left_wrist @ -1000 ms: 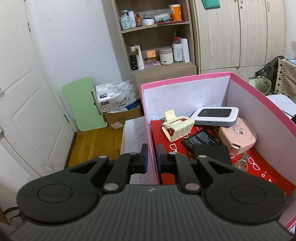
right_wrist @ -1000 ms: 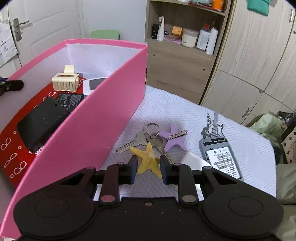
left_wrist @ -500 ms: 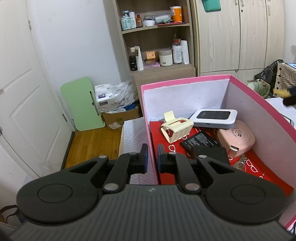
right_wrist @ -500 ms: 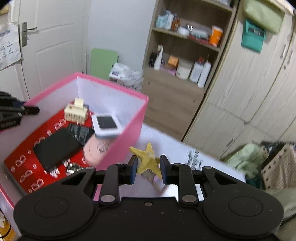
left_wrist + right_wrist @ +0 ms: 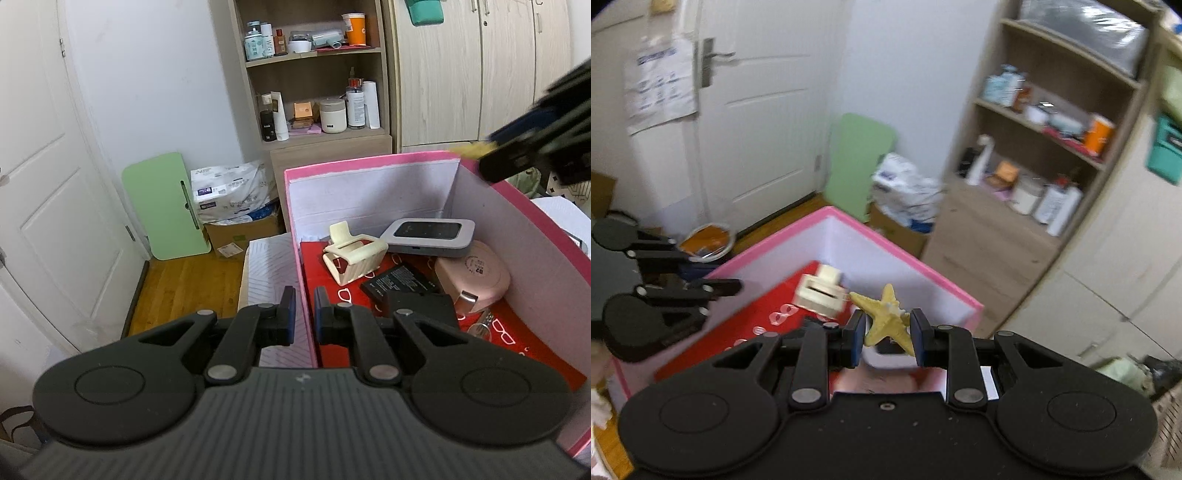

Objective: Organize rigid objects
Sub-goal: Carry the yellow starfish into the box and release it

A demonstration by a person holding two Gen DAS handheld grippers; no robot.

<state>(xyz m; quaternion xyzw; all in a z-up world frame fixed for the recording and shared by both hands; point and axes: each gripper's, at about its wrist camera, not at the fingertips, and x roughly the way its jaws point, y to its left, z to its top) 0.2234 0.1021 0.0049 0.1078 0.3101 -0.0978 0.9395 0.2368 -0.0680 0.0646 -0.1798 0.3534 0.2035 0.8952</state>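
My right gripper is shut on a yellow starfish and holds it in the air above the pink box. It shows blurred in the left wrist view over the box's far right corner. My left gripper is shut on the box's near left wall. Inside the box lie a cream hair claw, a grey router, a pink case and black flat devices on a red lining.
A wooden shelf unit with bottles and jars stands behind the box. A green board and a cardboard box lean at the wall. A white door is at the left. Wardrobes stand at the right.
My right gripper has risen with the starfish from the table beside the box to above the box. My left gripper has stayed on the box wall.
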